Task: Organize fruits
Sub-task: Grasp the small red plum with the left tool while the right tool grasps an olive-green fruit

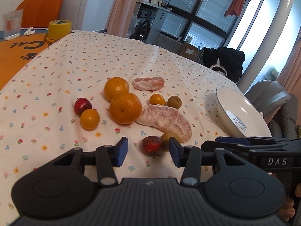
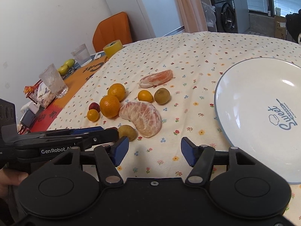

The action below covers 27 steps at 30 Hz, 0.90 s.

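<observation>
Fruit lies scattered on the floral tablecloth: two oranges, a large peeled pomelo piece, a smaller peeled segment, small orange fruits, two red fruits and greenish-brown ones. A white plate with "Sweet" lettering sits at the right. My left gripper is open just in front of the near red fruit. My right gripper is open over bare cloth, near the pomelo piece and left of the plate.
At the far left stand drinking glasses, a yellow tape roll, a green pear and small boxes on an orange mat. An orange chair is behind. A black bag sits past the table's far edge.
</observation>
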Motion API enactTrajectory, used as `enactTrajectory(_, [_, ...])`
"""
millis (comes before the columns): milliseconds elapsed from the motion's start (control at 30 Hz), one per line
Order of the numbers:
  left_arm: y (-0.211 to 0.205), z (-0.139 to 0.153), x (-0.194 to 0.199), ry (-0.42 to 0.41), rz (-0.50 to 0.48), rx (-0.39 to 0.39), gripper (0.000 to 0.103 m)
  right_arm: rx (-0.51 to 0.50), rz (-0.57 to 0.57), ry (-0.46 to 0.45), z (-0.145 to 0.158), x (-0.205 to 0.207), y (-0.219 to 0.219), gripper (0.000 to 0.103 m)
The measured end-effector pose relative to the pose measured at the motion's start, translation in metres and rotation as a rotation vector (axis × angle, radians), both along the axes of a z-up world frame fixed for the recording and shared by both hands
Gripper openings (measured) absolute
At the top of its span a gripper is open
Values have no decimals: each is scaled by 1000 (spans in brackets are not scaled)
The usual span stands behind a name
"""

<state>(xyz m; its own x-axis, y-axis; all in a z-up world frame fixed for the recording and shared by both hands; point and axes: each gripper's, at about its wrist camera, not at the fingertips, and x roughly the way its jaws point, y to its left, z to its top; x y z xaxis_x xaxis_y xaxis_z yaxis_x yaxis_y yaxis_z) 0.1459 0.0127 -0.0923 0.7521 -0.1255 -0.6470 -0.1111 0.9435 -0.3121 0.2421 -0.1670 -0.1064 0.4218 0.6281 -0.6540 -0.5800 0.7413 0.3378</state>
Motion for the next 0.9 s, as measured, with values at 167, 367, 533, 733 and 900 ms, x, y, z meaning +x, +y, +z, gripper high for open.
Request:
enactTrajectory(167, [-1, 1, 4, 1, -18, -14, 34, 12, 4, 4, 1, 3, 0, 61])
enactTrajectory(367, [-1, -4, 3, 11, -27, -21, 23, 15, 21, 11, 0, 4, 6, 61])
enactTrajectory(533, [5, 0, -2, 5, -13, -27, 22, 24, 41, 5, 2, 2, 14, 60])
enactTrajectory(733, [16, 7, -10, -8, 21, -20, 22, 26, 69, 6, 3, 0, 27, 47])
enactTrajectory(900, [26, 10, -18, -17, 47, -17, 22, 26, 83, 3, 4, -1, 38, 45])
